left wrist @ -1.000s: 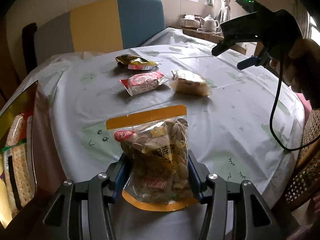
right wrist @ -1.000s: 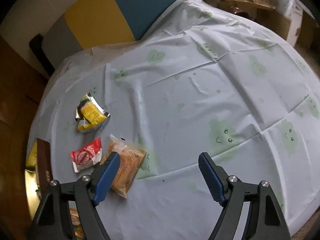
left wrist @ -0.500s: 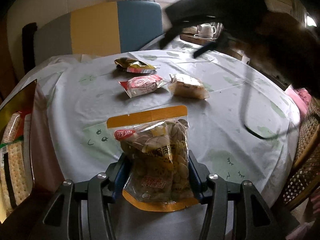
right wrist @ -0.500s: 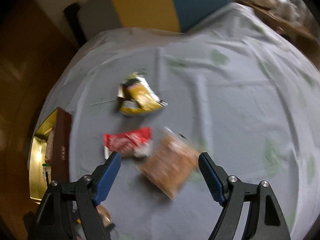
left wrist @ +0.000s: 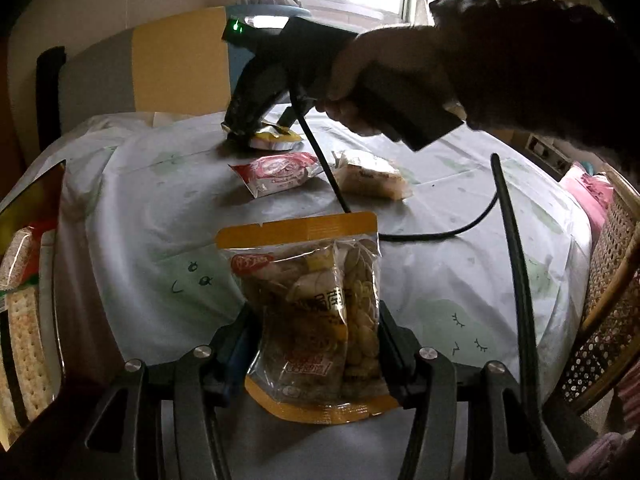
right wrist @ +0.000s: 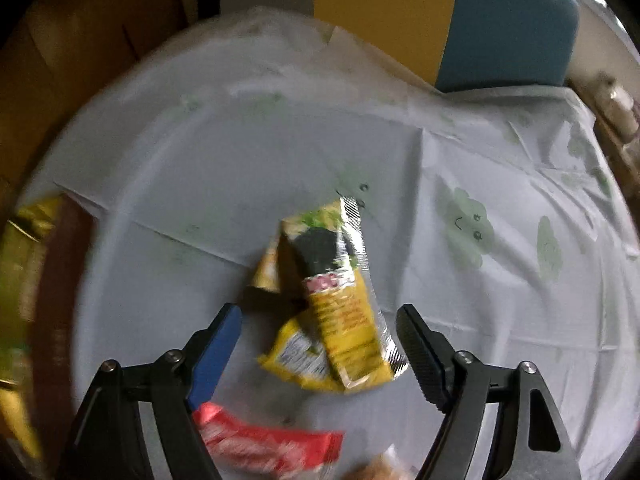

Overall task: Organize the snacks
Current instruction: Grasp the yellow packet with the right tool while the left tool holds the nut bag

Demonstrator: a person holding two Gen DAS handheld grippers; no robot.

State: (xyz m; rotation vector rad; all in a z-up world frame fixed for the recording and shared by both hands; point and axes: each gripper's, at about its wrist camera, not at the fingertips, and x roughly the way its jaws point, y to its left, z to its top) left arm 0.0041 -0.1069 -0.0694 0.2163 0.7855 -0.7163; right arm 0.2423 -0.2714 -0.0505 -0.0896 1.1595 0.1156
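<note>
My left gripper [left wrist: 316,320] is shut on a clear seed bag with orange edges [left wrist: 304,248], held upright over the near table edge. My right gripper [right wrist: 318,320] points down over a yellow snack packet [right wrist: 344,312] at the far side of the table. Its jaws are closing, the packet lies between them, and the pads do not touch it. In the left wrist view the right gripper [left wrist: 240,124] hovers at that yellow packet [left wrist: 276,138], held by a hand [left wrist: 360,92]. A red packet [left wrist: 280,172] and a clear cake packet [left wrist: 370,174] lie nearer.
A gold box with crackers [left wrist: 24,320] stands at the table's left edge. The right gripper's black cable [left wrist: 516,260] droops across the white tablecloth [left wrist: 140,220]. A colour-block chair [left wrist: 180,56] is behind the table, a wicker chair [left wrist: 612,280] at the right.
The right gripper swept across the table from the cake packet to above the yellow packet, rolling as it went, and its jaws narrowed. The left gripper kept still with the seed bag.
</note>
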